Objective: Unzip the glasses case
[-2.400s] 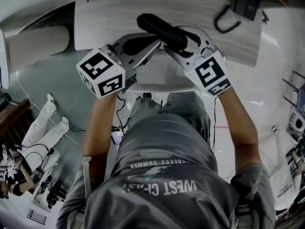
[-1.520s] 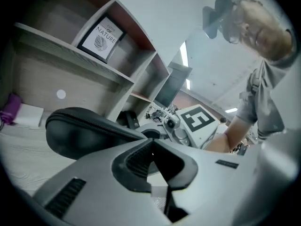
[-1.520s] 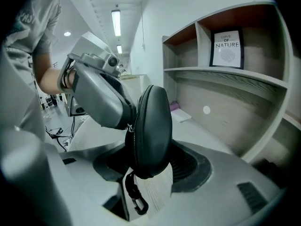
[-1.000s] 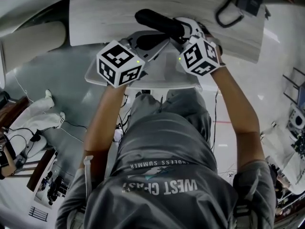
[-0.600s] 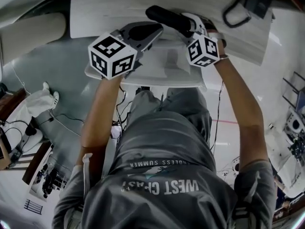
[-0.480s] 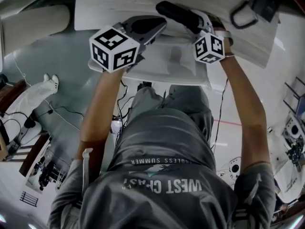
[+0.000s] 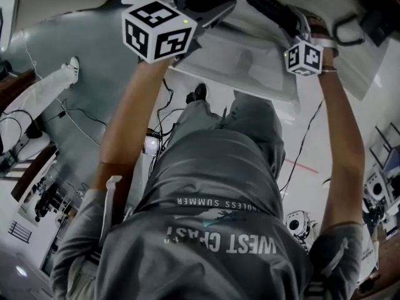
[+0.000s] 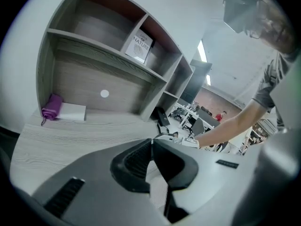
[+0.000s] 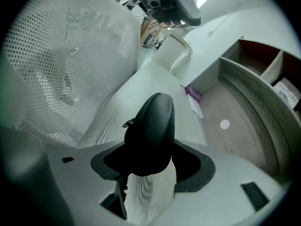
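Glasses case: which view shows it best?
Right gripper view: the glasses case fills the centre, zipper pull on its left edge. Head view shows it small and dark near the top; left gripper view, not discernible.

My right tongs [image 7: 289, 22], jaws just opening, had the black glasses case [image 7: 267, 6] between them on the worktop [image 7: 361, 64]. My left tongs [image 7: 226, 2] stood alongside.

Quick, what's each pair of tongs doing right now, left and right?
Left tongs: closed, empty.
Right tongs: open, just been opening; black oval zip glasses case between them, apparently unclamped.
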`<control>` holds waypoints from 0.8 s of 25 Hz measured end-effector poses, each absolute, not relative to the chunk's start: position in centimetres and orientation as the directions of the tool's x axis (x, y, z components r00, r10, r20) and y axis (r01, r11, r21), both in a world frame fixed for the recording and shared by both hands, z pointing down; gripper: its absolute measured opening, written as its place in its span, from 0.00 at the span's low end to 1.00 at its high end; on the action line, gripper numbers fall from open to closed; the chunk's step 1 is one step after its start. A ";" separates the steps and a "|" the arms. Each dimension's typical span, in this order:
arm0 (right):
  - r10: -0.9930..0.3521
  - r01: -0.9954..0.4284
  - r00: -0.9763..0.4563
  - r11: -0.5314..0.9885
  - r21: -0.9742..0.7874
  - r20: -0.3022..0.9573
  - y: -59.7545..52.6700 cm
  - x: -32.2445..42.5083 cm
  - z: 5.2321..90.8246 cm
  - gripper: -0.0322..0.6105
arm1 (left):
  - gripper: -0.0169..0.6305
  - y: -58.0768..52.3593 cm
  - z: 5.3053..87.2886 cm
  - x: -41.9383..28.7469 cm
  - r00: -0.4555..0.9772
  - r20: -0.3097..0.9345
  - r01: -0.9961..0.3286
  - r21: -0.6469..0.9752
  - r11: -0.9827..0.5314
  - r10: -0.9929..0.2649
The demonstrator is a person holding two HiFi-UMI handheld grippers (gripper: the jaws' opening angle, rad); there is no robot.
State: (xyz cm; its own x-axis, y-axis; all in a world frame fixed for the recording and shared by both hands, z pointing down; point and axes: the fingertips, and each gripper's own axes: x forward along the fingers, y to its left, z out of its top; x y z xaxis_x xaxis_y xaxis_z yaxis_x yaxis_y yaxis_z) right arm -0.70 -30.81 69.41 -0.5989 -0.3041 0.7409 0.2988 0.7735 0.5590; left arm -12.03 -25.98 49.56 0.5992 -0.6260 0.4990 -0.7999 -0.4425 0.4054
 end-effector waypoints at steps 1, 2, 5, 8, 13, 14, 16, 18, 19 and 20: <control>-0.300 0.328 -0.584 0.762 0.558 0.754 -30.6 -0.5 69.6 0.50 | 0.03 -25.8 49.3 -12.4 0.594 0.498 -0.803 0.402 -0.439 -0.632; -0.297 0.353 -0.570 0.753 0.555 0.766 -30.3 -0.4 69.7 0.52 | 0.03 -25.5 49.0 -12.9 0.590 0.494 -0.806 0.399 -0.436 -0.638; -0.299 0.399 -0.523 0.741 0.540 0.798 -29.1 -0.3 69.7 0.57 | 0.03 -23.6 47.6 -14.6 0.580 0.479 -0.814 0.386 -0.435 -0.659; -0.314 0.414 -0.482 0.741 0.529 0.818 -28.7 1.2 68.8 0.57 | 0.03 -22.3 46.1 -15.0 0.567 0.463 -0.822 0.365 -0.437 -0.681; -0.354 0.378 -0.403 0.775 0.506 0.844 -28.5 4.1 68.1 0.54 | 0.03 -20.2 44.0 -16.6 0.552 0.420 -0.832 0.340 -0.439 -0.721; -0.368 0.361 -0.385 0.784 0.505 0.847 -28.2 4.3 67.9 0.54 | 0.03 -19.5 43.6 -17.5 0.552 0.408 -0.831 0.338 -0.441 -0.727; -0.396 0.316 -0.360 0.801 0.509 0.845 -27.6 4.3 66.8 0.53 | 0.03 -18.0 42.8 -19.0 0.551 0.386 -0.831 0.334 -0.445 -0.740; -0.423 0.257 -0.347 0.815 0.519 0.837 -27.0 4.2 64.8 0.52 | 0.03 -16.8 41.7 -20.0 0.551 0.363 -0.830 0.330 -0.449 -0.751; -0.440 0.226 -0.342 0.819 0.527 0.830 -26.9 4.1 63.6 0.51 | 0.03 -16.4 41.1 -20.4 0.552 0.352 -0.829 0.328 -0.453 -0.756; -0.458 0.195 -0.339 0.820 0.538 0.822 -26.8 3.9 62.4 0.50 | 0.03 -16.0 40.6 -20.8 0.553 0.340 -0.828 0.324 -0.457 -0.761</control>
State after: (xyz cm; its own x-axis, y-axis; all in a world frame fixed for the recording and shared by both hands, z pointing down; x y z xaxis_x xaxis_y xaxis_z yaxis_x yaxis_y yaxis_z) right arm 3.93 -26.77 62.44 -0.3387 -0.4583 0.8217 0.1948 0.8203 0.5378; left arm -20.76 -15.98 40.57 0.5528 -0.7609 0.3398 -0.8283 -0.4569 0.3244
